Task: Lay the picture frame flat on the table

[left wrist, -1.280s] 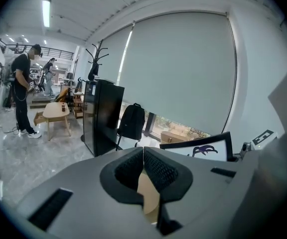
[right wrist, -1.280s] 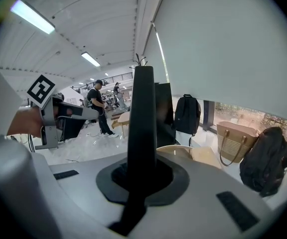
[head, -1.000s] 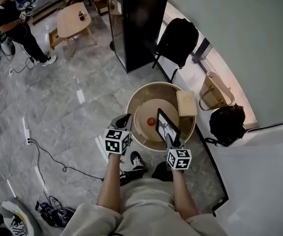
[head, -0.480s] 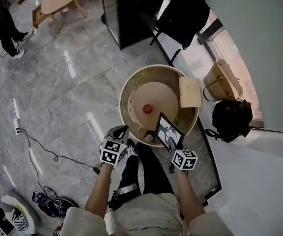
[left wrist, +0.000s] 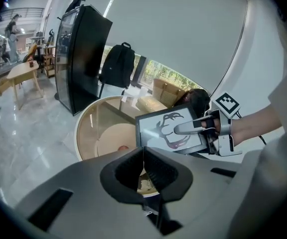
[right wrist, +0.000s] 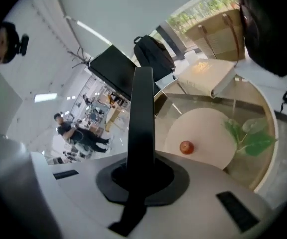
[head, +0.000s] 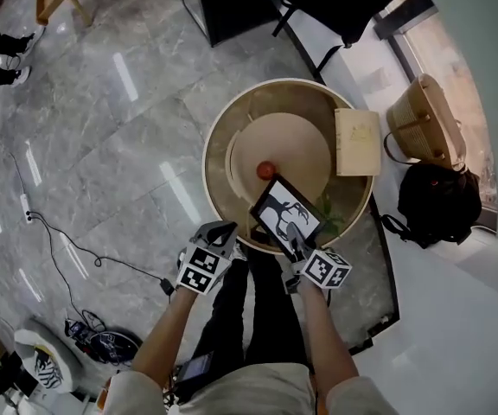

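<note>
On picture frame [head: 285, 217], black antler print [left wrist: 169, 119]

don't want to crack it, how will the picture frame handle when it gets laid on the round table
Probably stiff: the picture frame looks flat though the right claw pinches only one edge. Likely fragile: its face glints like glass. It may slide on the glossy table.

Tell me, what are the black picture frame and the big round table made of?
The black rectangular picture frame looks like smooth plastic or painted wood; I can't tell which. Its white front seems glazed, since a bright glare sits on it. The round tan table has a rim that looks like light wood, and its top seems to be clear glass, since it reflects streaks of light.
</note>
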### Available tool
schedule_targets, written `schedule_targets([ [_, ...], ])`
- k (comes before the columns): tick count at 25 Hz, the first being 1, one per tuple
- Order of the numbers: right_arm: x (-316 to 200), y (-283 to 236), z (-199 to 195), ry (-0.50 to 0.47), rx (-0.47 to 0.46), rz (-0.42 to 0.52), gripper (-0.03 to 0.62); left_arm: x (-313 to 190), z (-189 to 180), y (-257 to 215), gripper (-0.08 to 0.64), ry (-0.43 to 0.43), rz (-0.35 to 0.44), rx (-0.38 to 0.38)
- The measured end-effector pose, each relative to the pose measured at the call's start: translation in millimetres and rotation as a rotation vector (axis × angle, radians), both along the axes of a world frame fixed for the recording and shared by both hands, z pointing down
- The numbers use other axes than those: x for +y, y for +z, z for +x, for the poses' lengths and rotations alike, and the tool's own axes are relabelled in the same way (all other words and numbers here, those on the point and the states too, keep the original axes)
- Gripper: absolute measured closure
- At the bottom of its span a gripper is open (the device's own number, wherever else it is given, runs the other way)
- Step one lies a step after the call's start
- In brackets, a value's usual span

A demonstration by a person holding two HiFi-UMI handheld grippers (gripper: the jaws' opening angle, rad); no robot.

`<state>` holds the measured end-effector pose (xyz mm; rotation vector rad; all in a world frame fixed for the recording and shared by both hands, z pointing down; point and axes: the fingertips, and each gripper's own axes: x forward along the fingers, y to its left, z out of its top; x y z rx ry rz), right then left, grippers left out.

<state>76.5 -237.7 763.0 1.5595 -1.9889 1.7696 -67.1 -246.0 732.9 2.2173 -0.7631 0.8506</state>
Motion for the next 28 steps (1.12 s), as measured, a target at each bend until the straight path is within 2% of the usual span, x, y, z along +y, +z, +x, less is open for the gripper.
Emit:
schedule_targets([
  [5,-27,44,-6,0.136,-0.171,-0.021,0.552,-21,18,47,0.538,0.025,-0.023,-0.026],
  [11,-52,72,-5,0.226,-0.252,-0.035,0.552,-54,33,95,0.538,-0.005,-0.068,-0.045],
  [13,-59,80,-7,0.238,-0.289,-0.032,0.552,-62,39,105,0.538,-0.007,-0.086,-0.048],
  [17,-76,98,-4,0.243,-0.305,-0.04,0.552,-86,49,121,0.538,-0.009,-0.071,-0.065],
  [23,-85,115,-1,0.255,-0.356,-0.071,0.552,-115,47,152,0.538,-0.07,-0.114,-0.129],
  [28,-94,122,2,0.259,-0.374,-0.067,0.552,-134,60,171,0.538,-0.06,-0.126,-0.157],
])
